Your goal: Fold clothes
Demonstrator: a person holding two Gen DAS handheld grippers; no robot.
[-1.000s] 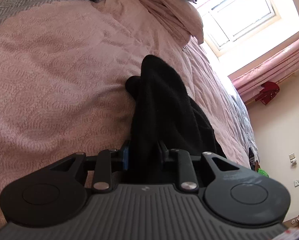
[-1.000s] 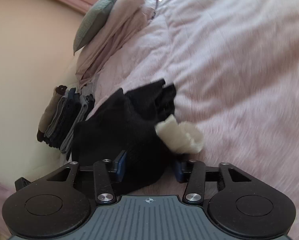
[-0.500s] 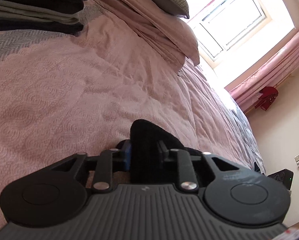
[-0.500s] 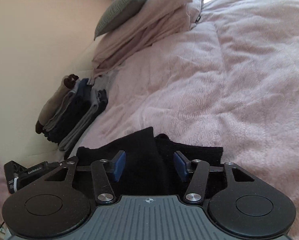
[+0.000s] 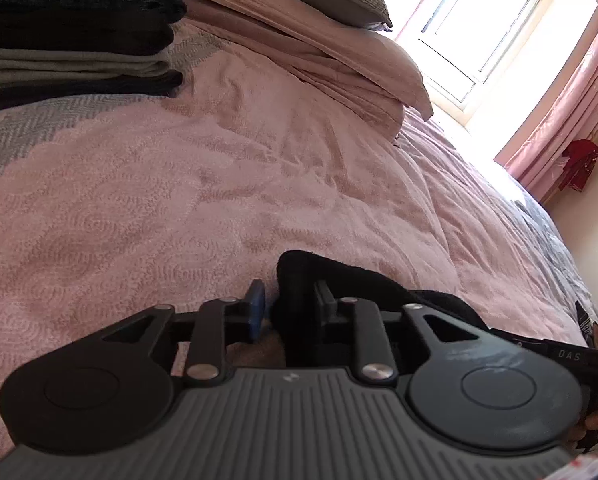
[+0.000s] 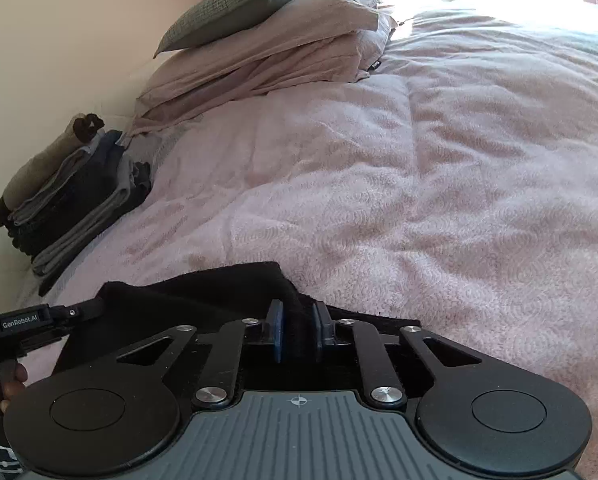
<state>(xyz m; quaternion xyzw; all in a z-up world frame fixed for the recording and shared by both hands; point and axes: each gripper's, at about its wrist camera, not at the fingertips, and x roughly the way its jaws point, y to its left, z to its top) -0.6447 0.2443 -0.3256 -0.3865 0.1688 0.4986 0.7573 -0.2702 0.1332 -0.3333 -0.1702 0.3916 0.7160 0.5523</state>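
Black knit cloth, one garment (image 6: 203,300), lies low on the pink bedspread (image 6: 439,208) right in front of both tools. In the right wrist view it stretches crosswise, its long axis running from the lower left up to a raised fold at the middle, where it ends in a short upstanding ridge. In the left wrist view the same black garment (image 5: 339,280) runs from a rounded hump near the middle away to the lower right.

The right gripper (image 6: 297,336) has its two blue pads pressed close on that ridge of black cloth, so it is clamped on the garment. The left gripper (image 5: 289,312) has the cloth between its fingers: the dark right finger (image 5: 323,300) lies against the hump, while the blue left pad (image 5: 255,312) stands a little apart from it, and the jaws are opening.

Beyond the garment, one stack of folded clothes (image 6: 71,200) in greys, tan and dark blue sits at the bed's far left edge, well apart. Further back lie three pillows (image 6: 291,40), a grey-green one on top of two pinkish ones. One window (image 5: 483,32) and pink curtains (image 5: 567,80) show in the left wrist view, with a red item (image 5: 579,162) hanging near them. A fingertip of the person (image 6: 11,384) shows at the frame edge.
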